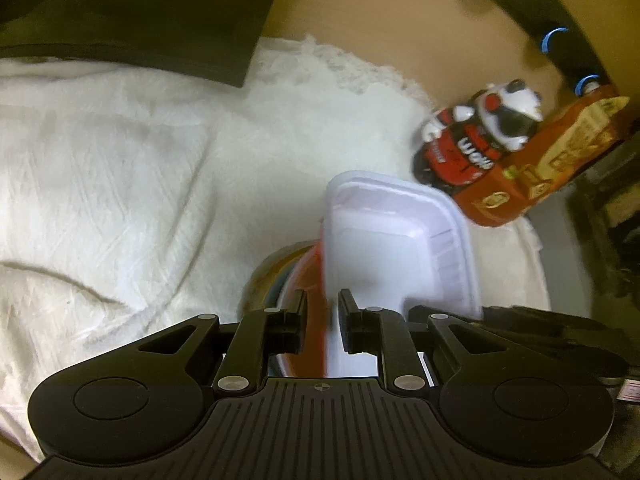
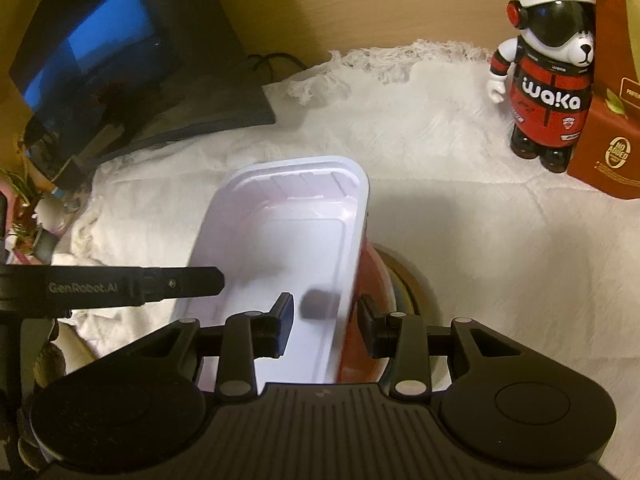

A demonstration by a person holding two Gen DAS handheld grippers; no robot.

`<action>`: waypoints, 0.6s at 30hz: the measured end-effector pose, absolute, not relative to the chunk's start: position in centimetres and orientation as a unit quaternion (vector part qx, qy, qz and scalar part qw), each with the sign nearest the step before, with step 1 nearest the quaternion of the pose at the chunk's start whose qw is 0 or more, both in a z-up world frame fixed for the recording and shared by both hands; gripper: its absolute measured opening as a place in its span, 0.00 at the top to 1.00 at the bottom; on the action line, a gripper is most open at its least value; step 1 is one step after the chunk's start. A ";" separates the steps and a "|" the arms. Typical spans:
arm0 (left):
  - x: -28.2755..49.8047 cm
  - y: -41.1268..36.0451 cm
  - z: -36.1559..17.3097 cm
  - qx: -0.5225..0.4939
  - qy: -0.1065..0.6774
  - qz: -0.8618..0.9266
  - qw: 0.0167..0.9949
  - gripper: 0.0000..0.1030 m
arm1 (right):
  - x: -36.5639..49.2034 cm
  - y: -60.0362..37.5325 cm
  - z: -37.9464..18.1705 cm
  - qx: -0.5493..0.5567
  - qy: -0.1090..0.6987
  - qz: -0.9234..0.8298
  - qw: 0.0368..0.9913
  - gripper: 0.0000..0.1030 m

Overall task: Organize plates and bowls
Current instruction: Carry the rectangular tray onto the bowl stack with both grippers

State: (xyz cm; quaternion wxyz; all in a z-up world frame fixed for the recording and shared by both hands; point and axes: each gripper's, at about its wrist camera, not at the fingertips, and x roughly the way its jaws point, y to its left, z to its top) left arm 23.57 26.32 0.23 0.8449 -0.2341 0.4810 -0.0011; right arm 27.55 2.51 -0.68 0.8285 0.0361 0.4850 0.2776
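- Your left tongs (image 1: 322, 322) are clenched on the near rim of the red-walled round bowl (image 1: 316, 312), with the edge of the white rectangular plastic tray (image 1: 400, 236) caught in the same narrow gap, as far as the blur lets me judge.
- Your right tongs (image 2: 326, 320) straddle the opposite long rim of that tray; the pads look pressed on the tray wall and the red bowl edge together (the left pad sits inside the tray, the right one outside the bowl).
- The tray lies tilted on top of the red bowl, which itself rests in a small stack of round dishes (image 1: 266, 276) on the white crinkled cloth (image 1: 120, 180) covering the worktop.
- Progress, as I read it: the stack is largely gathered and the tray is being seated as its top piece; it is not yet level, so settling and letting go remain.
- The panda figurine in red racing suit (image 2: 546, 80) and the orange-brown carton (image 2: 608, 128) stand well apart, at the far right.
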 end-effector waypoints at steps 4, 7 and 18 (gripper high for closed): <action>23.4 26.4 1.2 -0.240 0.471 -0.012 0.849 0.80 | 27.3 2.5 0.2 0.035 0.474 0.281 0.834 0.64; 23.5 26.4 0.8 -0.243 0.478 -0.015 0.844 0.80 | 27.3 2.3 -0.3 0.039 0.486 0.282 0.827 0.64; 23.8 26.4 -1.1 -0.246 0.501 -0.013 0.829 0.81 | 27.1 1.6 -1.0 0.037 0.484 0.271 0.831 0.64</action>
